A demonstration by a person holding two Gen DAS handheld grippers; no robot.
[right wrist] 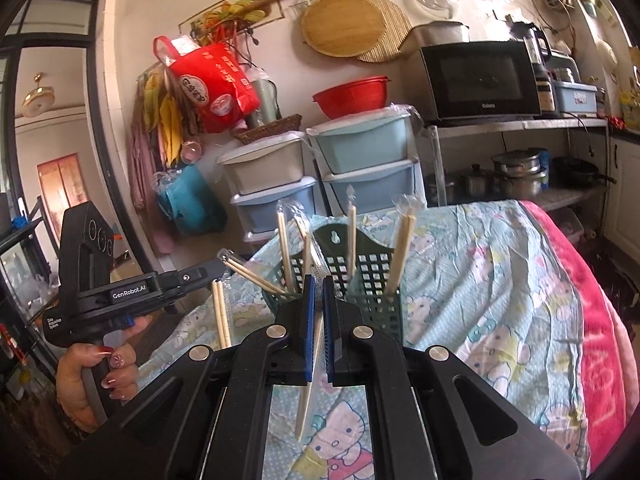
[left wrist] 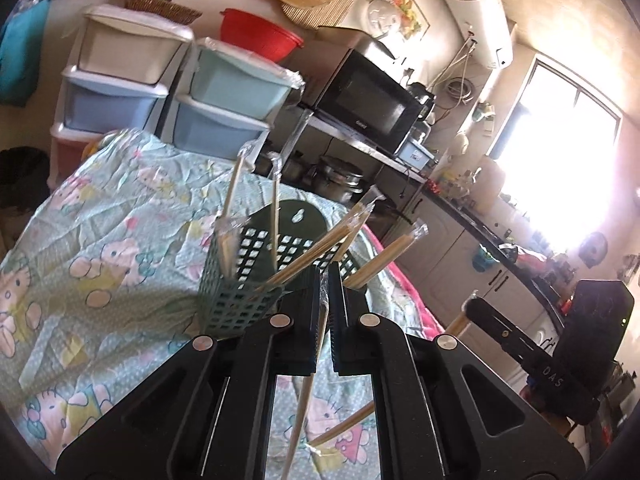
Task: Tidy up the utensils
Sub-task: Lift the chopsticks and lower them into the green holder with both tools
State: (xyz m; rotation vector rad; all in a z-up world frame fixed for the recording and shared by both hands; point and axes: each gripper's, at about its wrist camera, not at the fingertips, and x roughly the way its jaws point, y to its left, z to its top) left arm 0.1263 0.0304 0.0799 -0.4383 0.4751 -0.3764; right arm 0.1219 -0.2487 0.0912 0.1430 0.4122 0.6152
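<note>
A dark green perforated utensil basket (left wrist: 236,292) (right wrist: 372,280) stands on the cartoon-cat tablecloth (left wrist: 100,220), with several plastic-wrapped chopstick pairs (left wrist: 230,204) sticking up out of it. My left gripper (left wrist: 325,276) is shut on a wrapped chopstick pair (left wrist: 306,392) that hangs down below its jaws, just right of the basket. My right gripper (right wrist: 318,284) is shut on another wrapped chopstick pair (right wrist: 308,396), in front of the basket. In the right wrist view a hand (right wrist: 92,372) holds the left gripper (right wrist: 216,270) at the left, its chopsticks (right wrist: 222,320) dangling.
A loose wrapped chopstick pair (left wrist: 344,426) lies on the cloth near me. Stacked plastic drawers (right wrist: 360,160) stand behind the table. A microwave (right wrist: 484,80) sits on a shelf above pots (right wrist: 516,176). A pink blanket (right wrist: 596,320) covers the table's right edge.
</note>
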